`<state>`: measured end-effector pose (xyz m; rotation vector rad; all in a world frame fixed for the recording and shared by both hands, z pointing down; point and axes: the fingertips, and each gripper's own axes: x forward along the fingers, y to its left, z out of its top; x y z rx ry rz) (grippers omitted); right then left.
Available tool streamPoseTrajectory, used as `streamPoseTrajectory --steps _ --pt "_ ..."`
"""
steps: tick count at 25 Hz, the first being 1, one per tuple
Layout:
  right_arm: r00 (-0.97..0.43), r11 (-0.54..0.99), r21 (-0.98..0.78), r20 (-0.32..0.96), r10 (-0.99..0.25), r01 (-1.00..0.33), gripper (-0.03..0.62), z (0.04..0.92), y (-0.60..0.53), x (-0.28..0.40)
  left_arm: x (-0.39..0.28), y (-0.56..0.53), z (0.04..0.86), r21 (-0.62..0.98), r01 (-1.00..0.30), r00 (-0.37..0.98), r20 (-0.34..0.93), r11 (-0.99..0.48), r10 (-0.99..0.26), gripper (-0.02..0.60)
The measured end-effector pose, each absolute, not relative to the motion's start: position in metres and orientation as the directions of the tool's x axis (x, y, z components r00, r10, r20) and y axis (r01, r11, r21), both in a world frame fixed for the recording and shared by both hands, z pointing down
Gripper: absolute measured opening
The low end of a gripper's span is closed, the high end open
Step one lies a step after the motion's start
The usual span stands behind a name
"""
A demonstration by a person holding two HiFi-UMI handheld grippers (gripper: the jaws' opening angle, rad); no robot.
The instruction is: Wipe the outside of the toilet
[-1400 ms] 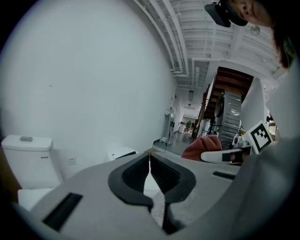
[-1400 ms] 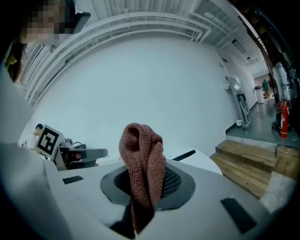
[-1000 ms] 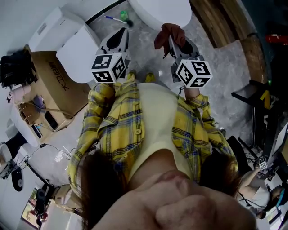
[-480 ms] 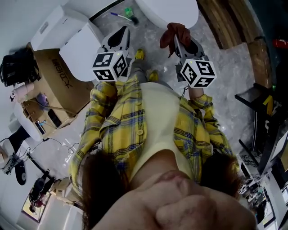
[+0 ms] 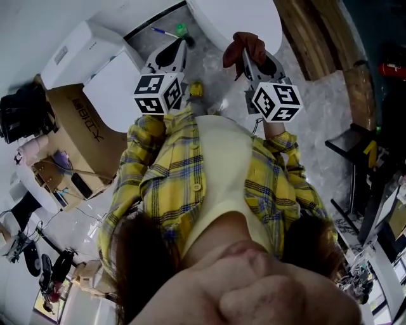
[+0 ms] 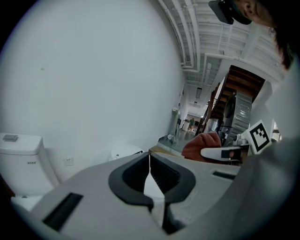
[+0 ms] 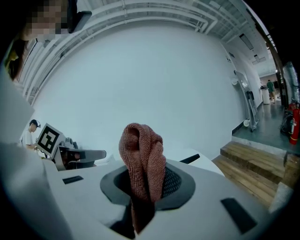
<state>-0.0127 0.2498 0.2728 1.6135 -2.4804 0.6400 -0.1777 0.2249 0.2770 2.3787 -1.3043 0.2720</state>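
The right gripper (image 7: 146,180) pinches a reddish cloth (image 7: 140,145), now slightly nearer the white toilet (image 5: 235,18) ahead; the left gripper (image 6: 149,158) alongside is pressed together, empty. Wiping looks about to begin.

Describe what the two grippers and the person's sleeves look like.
The left gripper and right gripper have pale grey moulded bodies, each with two jaws lined with black ribbed pads. Each carries a white cube printed with black square markers. The sleeves belong to a yellow plaid shirt with blue and white lines, open over a pale yellow top.
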Motion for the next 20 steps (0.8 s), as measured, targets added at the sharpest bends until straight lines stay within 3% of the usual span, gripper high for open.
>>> streamPoseTrajectory --steps 20 --pt "-0.402 0.329 -0.243 0.379 -0.834 -0.912 0.086 0.294 0.148 -0.055 -0.23 0.142 0.313 0.294 -0.84 0.542 0.405 -0.456 -0.736 0.012"
